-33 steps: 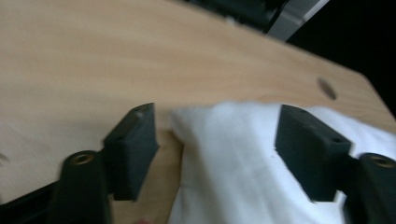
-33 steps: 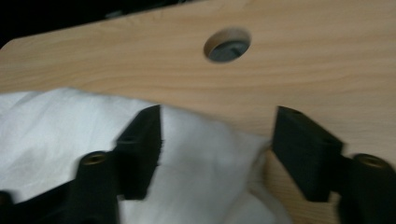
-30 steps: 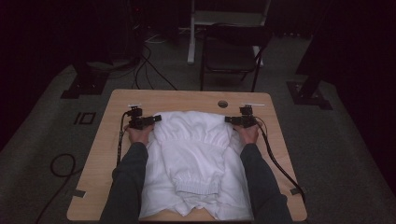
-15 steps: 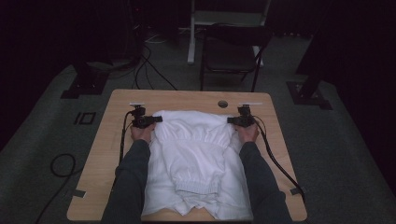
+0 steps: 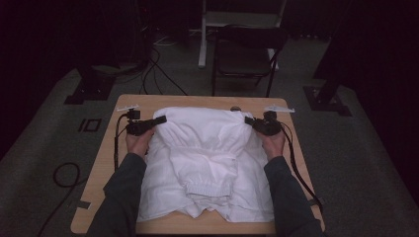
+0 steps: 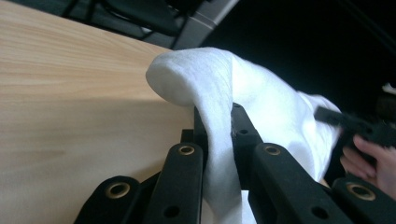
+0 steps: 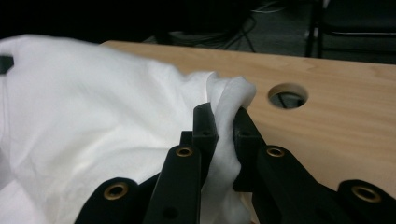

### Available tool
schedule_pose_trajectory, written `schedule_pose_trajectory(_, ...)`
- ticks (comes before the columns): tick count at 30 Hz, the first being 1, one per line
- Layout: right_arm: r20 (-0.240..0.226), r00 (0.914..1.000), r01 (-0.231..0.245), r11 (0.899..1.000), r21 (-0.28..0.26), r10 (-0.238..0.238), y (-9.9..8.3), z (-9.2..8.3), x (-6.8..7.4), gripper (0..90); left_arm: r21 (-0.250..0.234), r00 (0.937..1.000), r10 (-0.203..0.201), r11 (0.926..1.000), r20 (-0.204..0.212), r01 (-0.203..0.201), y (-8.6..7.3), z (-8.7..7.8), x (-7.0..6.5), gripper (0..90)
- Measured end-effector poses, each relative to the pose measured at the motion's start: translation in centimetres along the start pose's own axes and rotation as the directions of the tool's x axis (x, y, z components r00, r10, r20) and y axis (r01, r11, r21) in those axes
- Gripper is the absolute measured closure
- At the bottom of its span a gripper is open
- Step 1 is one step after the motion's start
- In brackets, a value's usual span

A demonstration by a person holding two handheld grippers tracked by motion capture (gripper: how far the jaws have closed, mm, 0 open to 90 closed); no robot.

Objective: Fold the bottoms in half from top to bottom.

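A white garment (image 5: pixel 207 148) lies spread over the wooden table (image 5: pixel 111 163), its ribbed hem folded toward the near edge. My left gripper (image 5: pixel 160 119) is at the garment's far left corner. Its jaws have just closed, and they pinch a fold of the white cloth (image 6: pixel 275 107), seen close up at the left gripper (image 6: pixel 217 114). My right gripper (image 5: pixel 248 121) is at the far right corner. Its jaws have just closed too, and the right gripper (image 7: pixel 223 114) clamps a bunched edge of the cloth (image 7: pixel 93 107). Both held corners are raised a little off the tabletop.
A round cable hole (image 7: pixel 287 95) sits in the table just beyond the right gripper. A dark chair (image 5: pixel 247 49) stands behind the table's far edge. Cables (image 5: pixel 62 173) lie on the floor to the left. The other hand (image 6: pixel 373 154) appears at the right of the left gripper view.
Both hands have risen slightly with the garment's far corners in the jaws. The far edge of the cloth now stands higher and is stretched between the two grippers.
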State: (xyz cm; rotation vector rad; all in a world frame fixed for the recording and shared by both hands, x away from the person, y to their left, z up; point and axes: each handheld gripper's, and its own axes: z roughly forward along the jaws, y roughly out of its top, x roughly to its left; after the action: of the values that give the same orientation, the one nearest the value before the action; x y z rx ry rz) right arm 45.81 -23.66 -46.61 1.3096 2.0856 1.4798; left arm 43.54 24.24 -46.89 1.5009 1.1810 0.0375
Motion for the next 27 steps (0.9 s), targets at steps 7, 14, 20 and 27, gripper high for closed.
schedule_pose_trajectory(7,-0.076,0.9962,0.040,0.999,-0.021,-0.042,-2.5,-3.8,2.0,83.2,0.046,0.9965,0.080,0.9956,0.023,-0.081,-2.7,-3.3,-2.3,85.1)
schedule_pose_trajectory(14,-0.115,0.9922,0.052,0.998,0.022,-0.049,-6.0,-6.6,3.9,82.7,0.103,0.9953,0.087,0.9905,0.044,-0.091,-7.3,-5.6,-3.4,84.4)
schedule_pose_trajectory(20,-0.142,0.9893,0.048,0.993,0.107,-0.032,-9.5,-7.7,5.1,81.7,0.220,0.9976,0.069,0.9731,0.003,-0.068,-12.1,-6.3,-3.4,83.2)
schedule_pose_trajectory(27,-0.122,0.9921,0.056,0.970,0.239,-0.027,-12.7,-5.6,5.6,81.3,0.349,0.9938,0.090,0.9349,-0.065,-0.062,-14.6,-3.7,-2.1,82.4)
